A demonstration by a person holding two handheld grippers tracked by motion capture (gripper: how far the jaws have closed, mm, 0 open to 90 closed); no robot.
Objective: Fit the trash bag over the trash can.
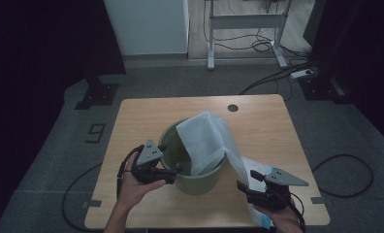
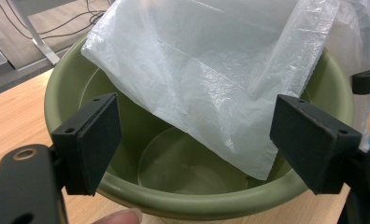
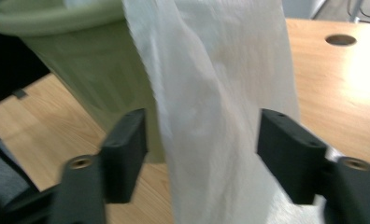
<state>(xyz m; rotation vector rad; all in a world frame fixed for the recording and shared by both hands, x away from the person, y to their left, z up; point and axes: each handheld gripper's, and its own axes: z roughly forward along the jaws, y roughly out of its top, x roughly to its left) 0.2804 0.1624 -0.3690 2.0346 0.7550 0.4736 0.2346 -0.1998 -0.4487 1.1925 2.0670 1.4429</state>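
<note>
Grey carpet and dark drapes surround a light wooden table (image 1: pixel 277 145), and on it stands a green plastic bin (image 1: pixel 198 180) with a thin white plastic bag (image 1: pixel 207 138) draped over its rim, seemingly a liner on its way to being fitted. Going left to right, the left gripper (image 1: pixel 178 168) sits at the bin's near left rim, held by the person's left hand (image 1: pixel 134 187); in the left gripper view its jaws stand wide apart and released, the bin's rim (image 2: pixel 192 203) passing below and between them, the bag's hanging corner (image 2: pixel 248 154) dangling inside the bin (image 2: pixel 71 74) ahead of the pads without touching either. That placement reads as a hand poised to steady the bin or catch the bag's edge. The bag (image 2: pixel 211 60) itself lies half in, half out: one part rises over the bin's mouth, another trails down the right outer wall onto the table, probably because its opening has not yet been spread. Farther right, the right gripper (image 1: pixel 243 187) is low by the bin's right side; in the right gripper view its jaws are also released, with the hanging strip of bag (image 3: pixel 211 121) directly between them, apparently clear of both pads, and the bin's wall (image 3: pixel 94 74) just behind to the left. It looks set to pinch that strip.
</note>
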